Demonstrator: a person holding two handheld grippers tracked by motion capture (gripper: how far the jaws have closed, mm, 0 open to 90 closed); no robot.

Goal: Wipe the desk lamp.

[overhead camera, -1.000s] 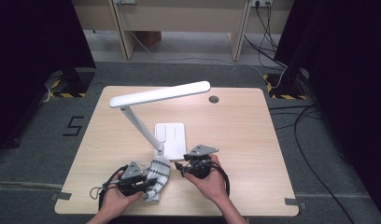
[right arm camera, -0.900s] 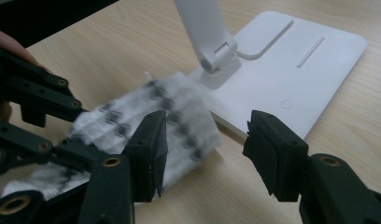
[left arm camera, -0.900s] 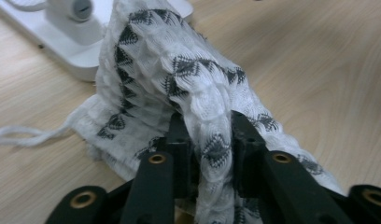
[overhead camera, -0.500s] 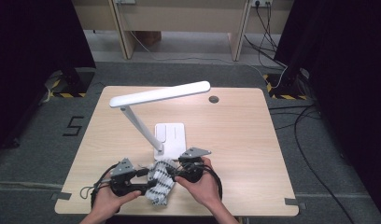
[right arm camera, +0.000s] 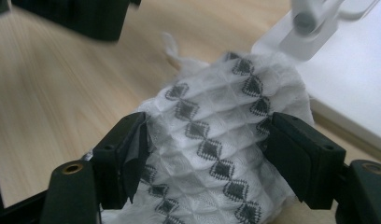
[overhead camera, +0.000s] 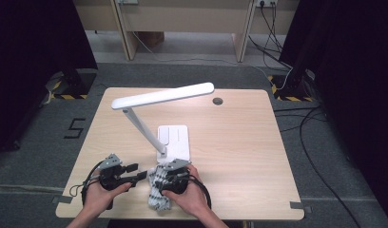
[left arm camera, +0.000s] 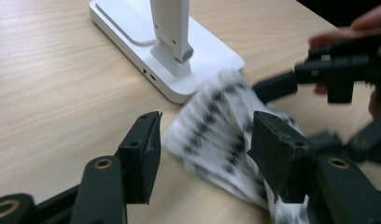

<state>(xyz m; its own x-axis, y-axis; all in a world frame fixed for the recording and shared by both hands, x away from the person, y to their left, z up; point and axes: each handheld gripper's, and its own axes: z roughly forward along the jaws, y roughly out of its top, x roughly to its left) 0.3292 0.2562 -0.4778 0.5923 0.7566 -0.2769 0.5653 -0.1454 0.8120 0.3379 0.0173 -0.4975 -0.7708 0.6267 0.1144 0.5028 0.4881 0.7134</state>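
Observation:
A crumpled white cloth (overhead camera: 158, 198) (left arm camera: 216, 126) (right arm camera: 212, 135) with black diamond marks lies on the table near its front edge, by the lamp's base. My right gripper (overhead camera: 160, 184) (right arm camera: 207, 123) is over it, and its jaws have just been opening; they stand wide with the cloth bulging between them. My left gripper (overhead camera: 135, 174) (left arm camera: 205, 123) is just left of the cloth, with its tips short of it. Its jaws sprang wide a moment ago, eased in slightly, and hold nothing.
A white desk lamp stands mid-table. Its flat base (overhead camera: 175, 137) (left arm camera: 179, 51) (right arm camera: 347, 79) is right behind the cloth, and its long head (overhead camera: 163, 96) reaches out over the table. A round cable hole (overhead camera: 218, 100) is at the back. Cables trail from both grippers.
Both hands shifted left. The left gripper let go of the cloth and pulled back from it with its jaws spread. The right gripper came over the cloth, which now lies lower and flatter.

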